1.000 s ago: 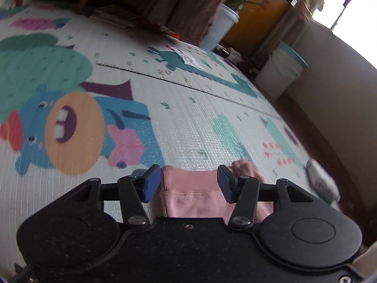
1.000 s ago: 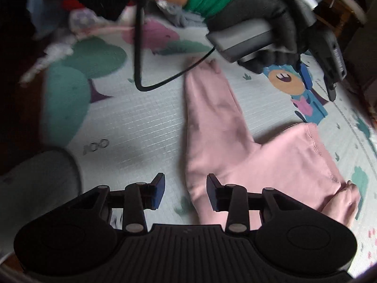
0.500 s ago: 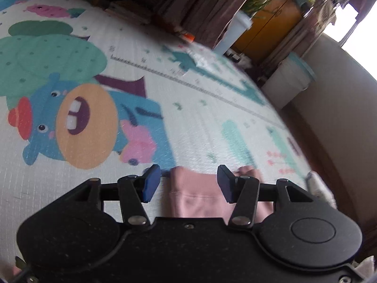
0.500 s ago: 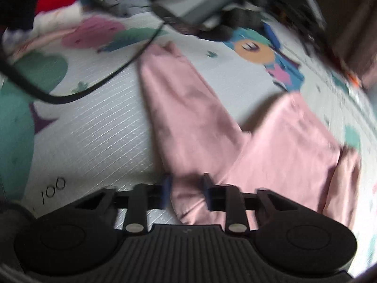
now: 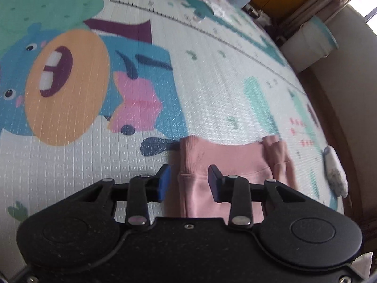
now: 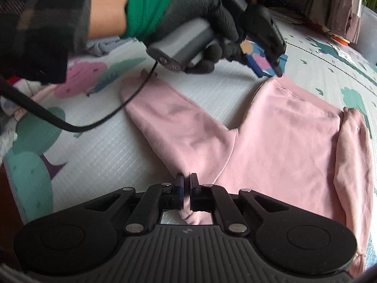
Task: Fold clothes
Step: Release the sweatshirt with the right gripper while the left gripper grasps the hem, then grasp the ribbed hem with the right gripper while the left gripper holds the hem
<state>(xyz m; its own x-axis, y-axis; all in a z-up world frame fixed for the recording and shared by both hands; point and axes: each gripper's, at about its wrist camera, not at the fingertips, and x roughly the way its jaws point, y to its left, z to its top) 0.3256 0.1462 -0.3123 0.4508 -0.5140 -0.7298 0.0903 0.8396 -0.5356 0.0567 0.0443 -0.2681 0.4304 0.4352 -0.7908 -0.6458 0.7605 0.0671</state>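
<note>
A pink sweatshirt (image 6: 289, 139) lies flat on the patterned play mat, one sleeve (image 6: 169, 115) stretched out to the left, the other folded over at the right. My right gripper (image 6: 186, 188) is shut on the sweatshirt's near edge by the shoulder. My left gripper (image 5: 188, 181) is open, its jaws on either side of the ribbed hem corner (image 5: 188, 155), low over the mat. It also shows in the right wrist view (image 6: 271, 68), held in a black-gloved hand at the sweatshirt's far corner.
The play mat (image 5: 212, 75) has cartoon prints. A grey-white cloth (image 5: 335, 174) lies at its right edge. White bins (image 5: 308, 44) and a wall stand beyond. More clothes (image 6: 103, 44) are piled at the far left. A black cable (image 6: 70, 125) crosses the sleeve.
My right gripper has moved down onto the sweatshirt's near edge and shut on it. My left gripper has dropped lower toward the hem corner and narrowed its gap a little.
</note>
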